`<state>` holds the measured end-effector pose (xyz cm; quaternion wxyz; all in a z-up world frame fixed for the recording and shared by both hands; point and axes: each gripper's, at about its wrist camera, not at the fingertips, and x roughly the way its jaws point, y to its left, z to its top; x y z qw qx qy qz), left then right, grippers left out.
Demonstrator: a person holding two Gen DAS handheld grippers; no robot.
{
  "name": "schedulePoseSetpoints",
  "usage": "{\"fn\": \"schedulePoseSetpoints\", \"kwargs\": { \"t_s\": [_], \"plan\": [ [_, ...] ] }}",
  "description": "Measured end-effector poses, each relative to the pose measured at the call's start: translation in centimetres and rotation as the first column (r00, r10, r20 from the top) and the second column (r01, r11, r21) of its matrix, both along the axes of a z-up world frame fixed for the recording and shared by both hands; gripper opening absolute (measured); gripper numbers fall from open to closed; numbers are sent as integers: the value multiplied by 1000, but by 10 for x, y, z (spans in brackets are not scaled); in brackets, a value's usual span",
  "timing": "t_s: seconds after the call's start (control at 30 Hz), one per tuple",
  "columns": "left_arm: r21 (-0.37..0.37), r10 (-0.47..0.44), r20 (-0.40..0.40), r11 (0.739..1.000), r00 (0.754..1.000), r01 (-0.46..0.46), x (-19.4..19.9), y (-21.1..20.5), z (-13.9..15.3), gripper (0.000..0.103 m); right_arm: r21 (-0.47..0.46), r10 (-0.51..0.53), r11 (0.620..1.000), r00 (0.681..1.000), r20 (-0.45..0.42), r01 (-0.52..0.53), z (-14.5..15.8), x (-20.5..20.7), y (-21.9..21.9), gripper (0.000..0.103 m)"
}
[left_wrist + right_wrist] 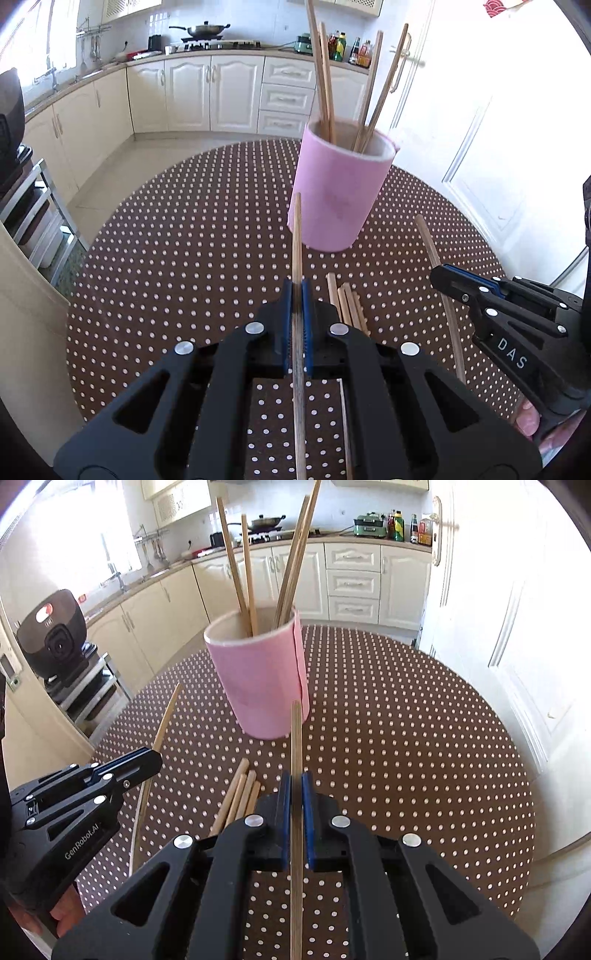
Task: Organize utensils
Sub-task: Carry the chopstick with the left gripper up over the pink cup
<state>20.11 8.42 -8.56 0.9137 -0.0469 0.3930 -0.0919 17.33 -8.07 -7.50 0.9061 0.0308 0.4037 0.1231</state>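
While each tool clamps one chopstick, left tool (296,291) on its chopstick (297,236) and right tool (296,781) likewise (296,738), loose chopsticks (345,304) lie on the worktop (184,258) (brown, dotted); beyond stands the pink holder (334,195) with more.

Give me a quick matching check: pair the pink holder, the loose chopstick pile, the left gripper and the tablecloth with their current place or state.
Things:
1. pink holder
2. chopstick pile
3. left gripper
4. tablecloth

States:
A. shut on one chopstick
B. brown with white dots
C. upright, several chopsticks standing in it
D. lying flat on the table, in front of the holder

Pairs: 1-C, 2-D, 3-A, 4-B
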Motion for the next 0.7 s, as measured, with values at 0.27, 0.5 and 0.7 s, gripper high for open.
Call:
{"fn": "schedulePoseSetpoints", "kwargs": {
  "t_s": [0.27, 0.5, 0.7],
  "plan": [
    [16, 16, 61, 1000, 998, -17, -8, -1, 24, 6, 30, -13, 999, 999, 47, 12, 19, 3, -6, 5],
    [19, 25, 103, 999, 994, -27, -8, -5, 40, 6, 47, -26, 999, 996, 90, 22, 34, 3, -12, 5],
    [17, 23, 146, 1000, 989, -26, -11, -9, 55, 6, 60, -34, 998, 992, 124, 27, 47, 2, -18, 5]
  ]
}}
